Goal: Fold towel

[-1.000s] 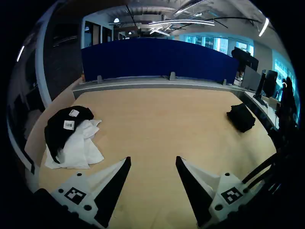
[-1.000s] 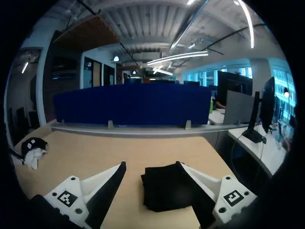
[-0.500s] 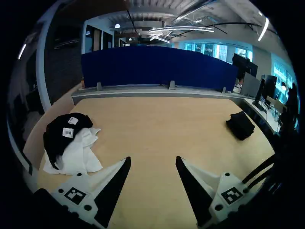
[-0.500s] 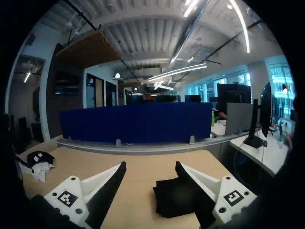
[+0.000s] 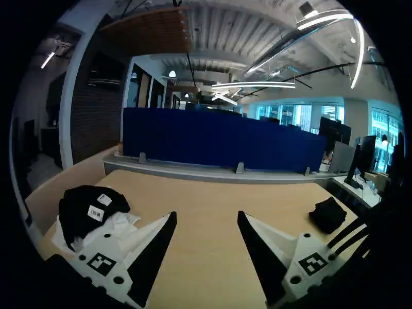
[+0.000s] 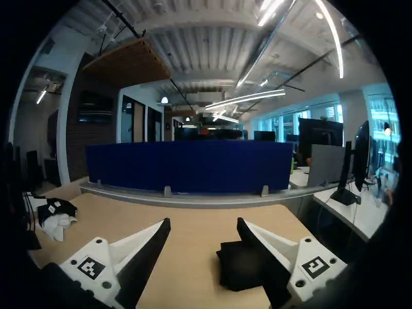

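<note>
A heap of unfolded black and white towels [image 5: 87, 213] lies at the table's left edge in the left gripper view, just beyond the left finger. The same heap [image 6: 55, 216] sits far left in the right gripper view. A folded black towel [image 5: 327, 214] rests at the right side of the table; in the right gripper view that folded towel [image 6: 238, 264] lies low beside the right finger. My left gripper [image 5: 206, 219] is open and holds nothing. My right gripper [image 6: 203, 224] is open too, held above the table.
The wooden table [image 5: 216, 206] is backed by a blue divider panel [image 5: 216, 141] on a grey rail. Monitors [image 6: 355, 154] stand on a neighbouring desk to the right. A dark stand [image 5: 360, 232] crosses the lower right of the left gripper view.
Both cameras have tilted upward, so the table has dropped lower in view. The left gripper has drawn closer to the towel heap. Both grippers stayed open.
</note>
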The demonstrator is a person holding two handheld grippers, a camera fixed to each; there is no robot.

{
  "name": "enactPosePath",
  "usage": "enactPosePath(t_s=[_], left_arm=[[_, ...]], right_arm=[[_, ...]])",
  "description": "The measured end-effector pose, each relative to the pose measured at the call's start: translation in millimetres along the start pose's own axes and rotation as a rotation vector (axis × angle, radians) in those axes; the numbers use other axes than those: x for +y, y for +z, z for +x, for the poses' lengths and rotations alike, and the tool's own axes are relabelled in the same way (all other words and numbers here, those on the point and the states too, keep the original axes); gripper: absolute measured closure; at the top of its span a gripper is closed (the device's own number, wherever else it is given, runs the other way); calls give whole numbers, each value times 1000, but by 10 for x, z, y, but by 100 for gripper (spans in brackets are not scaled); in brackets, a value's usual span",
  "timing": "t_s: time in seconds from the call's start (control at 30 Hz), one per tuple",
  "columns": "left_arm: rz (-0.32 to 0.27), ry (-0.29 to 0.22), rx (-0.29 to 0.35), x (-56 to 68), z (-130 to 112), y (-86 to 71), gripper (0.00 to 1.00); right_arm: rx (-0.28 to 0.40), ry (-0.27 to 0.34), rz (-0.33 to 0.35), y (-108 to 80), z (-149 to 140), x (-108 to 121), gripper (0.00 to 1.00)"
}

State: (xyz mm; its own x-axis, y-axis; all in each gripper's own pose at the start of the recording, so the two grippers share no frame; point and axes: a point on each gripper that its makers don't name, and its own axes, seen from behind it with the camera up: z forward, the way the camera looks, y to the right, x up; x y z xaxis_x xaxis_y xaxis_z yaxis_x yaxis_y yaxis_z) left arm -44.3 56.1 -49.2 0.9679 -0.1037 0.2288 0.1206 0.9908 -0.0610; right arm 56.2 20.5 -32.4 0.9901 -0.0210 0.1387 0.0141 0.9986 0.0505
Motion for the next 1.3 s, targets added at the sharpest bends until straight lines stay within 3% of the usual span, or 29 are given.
enactPosePath(t_s=[0.5,0.8,1.0,1.3], left_arm=[[-3,76,189,115,281,11,13],[21,42,241,21,288,63,13],[57,68,256,-114,201,115,14],[73,117,263,-214,-12,220,13]], right_arm=[[-57,-1,9,-52,-109,-269,0],[-104,-7,32,-25,-141,-409,0],[-142,-20,33,33,-192,-435,0],[-165,-15,13,160,-233,-440,0]])
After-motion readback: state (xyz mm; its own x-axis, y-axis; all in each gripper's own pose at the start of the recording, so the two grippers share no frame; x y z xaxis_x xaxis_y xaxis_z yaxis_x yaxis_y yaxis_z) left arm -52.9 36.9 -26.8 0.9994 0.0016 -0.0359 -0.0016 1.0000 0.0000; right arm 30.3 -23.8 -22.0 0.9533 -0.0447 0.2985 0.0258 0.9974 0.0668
